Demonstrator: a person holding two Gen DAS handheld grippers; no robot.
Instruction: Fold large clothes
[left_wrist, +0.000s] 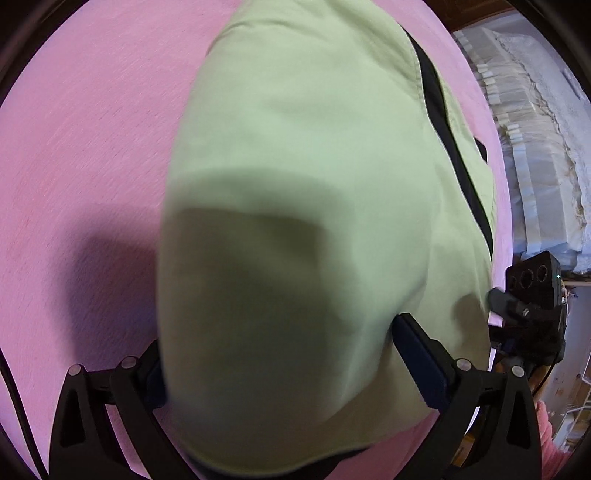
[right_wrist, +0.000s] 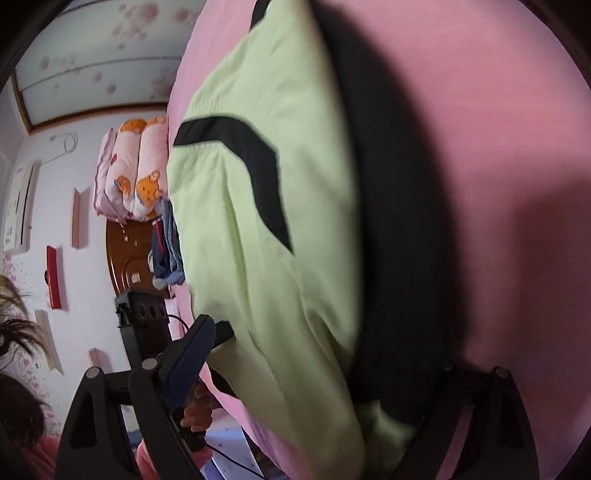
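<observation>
A light green garment (left_wrist: 314, 166) with black stripes lies on the pink sheet (left_wrist: 92, 147). In the left wrist view its near end bulges up between the jaws of my left gripper (left_wrist: 280, 339). They stand wide open. The cloth covers the left finger, and the right pad (left_wrist: 417, 354) is bare beside it. In the right wrist view the garment (right_wrist: 266, 258) and its black stripe (right_wrist: 258, 166) run up the frame. My right gripper (right_wrist: 328, 347) is open wide around the near fold. Its left pad (right_wrist: 192, 354) is clear of the cloth. The right finger is lost in dark cloth and shadow.
The right gripper's black body (left_wrist: 532, 295) sits at the garment's right edge. The left gripper's body (right_wrist: 144, 317) and a hand (right_wrist: 195, 406) show past the bed edge. Folded bedding (right_wrist: 133, 170), hanging clothes (right_wrist: 166, 251) and a brown door (right_wrist: 125, 258) stand beyond. Stacked wrapped goods (left_wrist: 535, 147) lie right.
</observation>
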